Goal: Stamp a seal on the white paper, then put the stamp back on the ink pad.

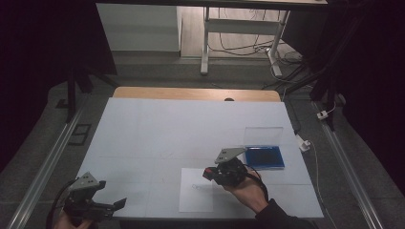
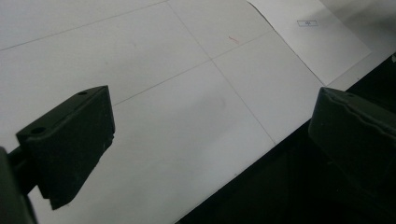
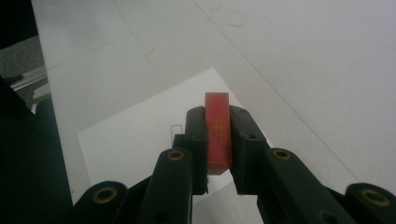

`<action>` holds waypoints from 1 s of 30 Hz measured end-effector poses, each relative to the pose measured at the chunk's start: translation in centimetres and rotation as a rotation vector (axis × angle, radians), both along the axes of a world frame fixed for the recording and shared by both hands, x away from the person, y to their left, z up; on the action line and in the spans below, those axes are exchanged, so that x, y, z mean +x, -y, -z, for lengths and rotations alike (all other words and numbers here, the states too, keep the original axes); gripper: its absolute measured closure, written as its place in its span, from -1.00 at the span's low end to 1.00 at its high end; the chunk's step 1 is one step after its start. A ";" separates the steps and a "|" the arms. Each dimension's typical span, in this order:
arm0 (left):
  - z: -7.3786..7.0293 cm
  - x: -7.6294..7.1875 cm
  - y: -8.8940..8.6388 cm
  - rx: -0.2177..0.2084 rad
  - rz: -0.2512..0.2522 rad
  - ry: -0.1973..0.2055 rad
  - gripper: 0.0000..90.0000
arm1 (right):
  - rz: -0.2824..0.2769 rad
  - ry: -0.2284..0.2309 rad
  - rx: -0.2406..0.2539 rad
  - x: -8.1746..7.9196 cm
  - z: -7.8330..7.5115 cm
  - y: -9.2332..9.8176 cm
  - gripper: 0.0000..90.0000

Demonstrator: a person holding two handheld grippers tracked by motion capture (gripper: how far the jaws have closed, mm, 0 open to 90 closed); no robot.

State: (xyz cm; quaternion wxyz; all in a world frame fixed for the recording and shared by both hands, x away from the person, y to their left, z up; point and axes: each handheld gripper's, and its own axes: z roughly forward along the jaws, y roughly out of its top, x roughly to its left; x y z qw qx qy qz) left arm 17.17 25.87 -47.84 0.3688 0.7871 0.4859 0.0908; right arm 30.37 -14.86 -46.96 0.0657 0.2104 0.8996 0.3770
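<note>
Right gripper view: my right tool [image 3: 218,140] clenches a red block [image 3: 218,130] by its flat sides above the paper sheet [image 3: 135,135] — stiff, light, likely slick.

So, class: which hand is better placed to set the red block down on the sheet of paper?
The right. Its gripper is already shut on the red block, held just above the sheet of paper. The left gripper is open at the table's near left corner, well away from the paper.

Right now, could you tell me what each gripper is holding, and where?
Right gripper clamps a red block by its flat sides, one end protruding. Left gripper holds nothing.
</note>
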 end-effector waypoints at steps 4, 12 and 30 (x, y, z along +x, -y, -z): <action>0.0 0.0 0.0 0.000 0.000 0.000 -0.98 | 0.018 0.002 0.002 0.2 -0.2 0.6 0.76; 0.0 0.0 0.0 -0.001 -0.001 0.001 -0.98 | 0.057 0.010 0.009 0.8 -0.6 1.8 0.76; 0.0 -0.1 0.0 -0.002 0.001 0.003 -0.98 | 0.161 0.012 0.026 2.2 -1.2 4.6 0.76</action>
